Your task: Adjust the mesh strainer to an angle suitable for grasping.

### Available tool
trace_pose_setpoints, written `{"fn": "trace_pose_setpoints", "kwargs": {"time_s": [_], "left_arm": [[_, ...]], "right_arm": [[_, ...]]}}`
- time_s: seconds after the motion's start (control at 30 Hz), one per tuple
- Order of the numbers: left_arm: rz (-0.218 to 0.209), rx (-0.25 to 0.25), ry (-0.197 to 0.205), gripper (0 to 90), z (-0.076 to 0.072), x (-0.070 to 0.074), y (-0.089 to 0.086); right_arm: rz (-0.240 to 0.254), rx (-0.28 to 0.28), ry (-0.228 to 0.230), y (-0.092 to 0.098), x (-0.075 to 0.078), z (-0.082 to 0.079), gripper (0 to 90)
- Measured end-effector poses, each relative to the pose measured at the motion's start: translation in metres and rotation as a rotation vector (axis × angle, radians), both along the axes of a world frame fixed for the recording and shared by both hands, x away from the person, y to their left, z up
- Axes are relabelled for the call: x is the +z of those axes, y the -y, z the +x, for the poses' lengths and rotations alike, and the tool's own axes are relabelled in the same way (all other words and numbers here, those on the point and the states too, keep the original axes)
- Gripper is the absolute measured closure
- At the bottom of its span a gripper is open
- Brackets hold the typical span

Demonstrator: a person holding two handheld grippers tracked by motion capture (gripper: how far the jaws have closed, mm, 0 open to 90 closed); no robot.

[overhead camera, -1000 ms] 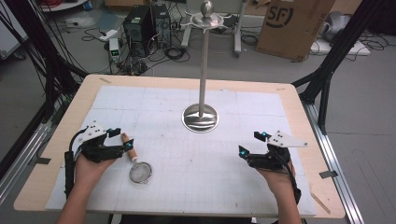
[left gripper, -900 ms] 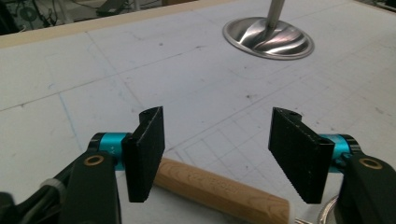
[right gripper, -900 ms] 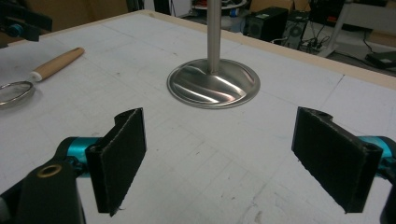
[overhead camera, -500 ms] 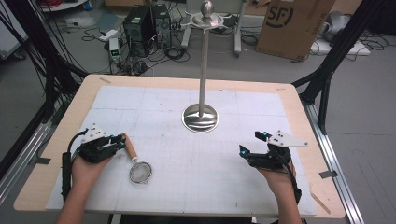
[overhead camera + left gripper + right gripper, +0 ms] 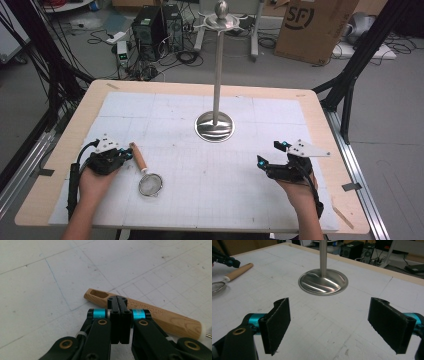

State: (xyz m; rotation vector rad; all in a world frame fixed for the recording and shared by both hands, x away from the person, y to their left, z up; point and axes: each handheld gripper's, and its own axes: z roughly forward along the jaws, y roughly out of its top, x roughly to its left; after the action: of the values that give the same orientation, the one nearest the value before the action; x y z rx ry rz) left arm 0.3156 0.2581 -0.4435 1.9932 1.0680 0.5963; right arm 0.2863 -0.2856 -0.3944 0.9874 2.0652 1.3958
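Left gripper view: left tool (image 5: 120, 300) has just closed, shut on nothing; handle (image 5: 172, 320) lies past it, mid-frame, so probably a missed grab. Right tool (image 5: 333, 323) wide.

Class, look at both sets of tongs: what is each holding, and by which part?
Nothing is held. The left tongs are shut empty in front of the strainer's wooden handle; the right tongs stand open over the table.

Even, soft overhead light falls on my table (image 5: 165, 100); shadows are faint. The stand's steel base (image 5: 323, 282) glints. My close views blur slightly near the bottom edge.
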Motion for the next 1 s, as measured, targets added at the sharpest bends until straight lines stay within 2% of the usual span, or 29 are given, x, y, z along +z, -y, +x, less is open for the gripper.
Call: {"fn": "trace_pose_setpoints", "kwargs": {"time_s": [0.13, 0.37, 0.43, 0.7, 1.0], "left_arm": [[0.009, -0.008, -0.008, 89.7, 0.003, -0.003, 0.005], [0.002, -0.055, -0.008, 89.7, 0.007, 0.0, 0.022], [0.019, -0.086, -0.014, 89.7, 0.009, 0.002, 0.029], [0.033, -0.156, -0.033, 89.7, 0.012, 0.003, 0.05], [0.049, -0.258, -0.045, 89.7, 0.008, 0.01, 0.076]], "right_arm": [[-0.003, 0.002, -0.001, 0.001, 0.0, 0.001, 17.3], [-0.003, 0.001, -0.007, 0.0, -0.001, 0.0, 17.3], [-0.006, 0.004, -0.007, -0.001, -0.001, 0.001, 17.3], [-0.01, 0.001, -0.023, -0.001, -0.003, 0.001, 17.3], [-0.016, 0.005, -0.036, -0.002, -0.005, 0.001, 17.3]]}}
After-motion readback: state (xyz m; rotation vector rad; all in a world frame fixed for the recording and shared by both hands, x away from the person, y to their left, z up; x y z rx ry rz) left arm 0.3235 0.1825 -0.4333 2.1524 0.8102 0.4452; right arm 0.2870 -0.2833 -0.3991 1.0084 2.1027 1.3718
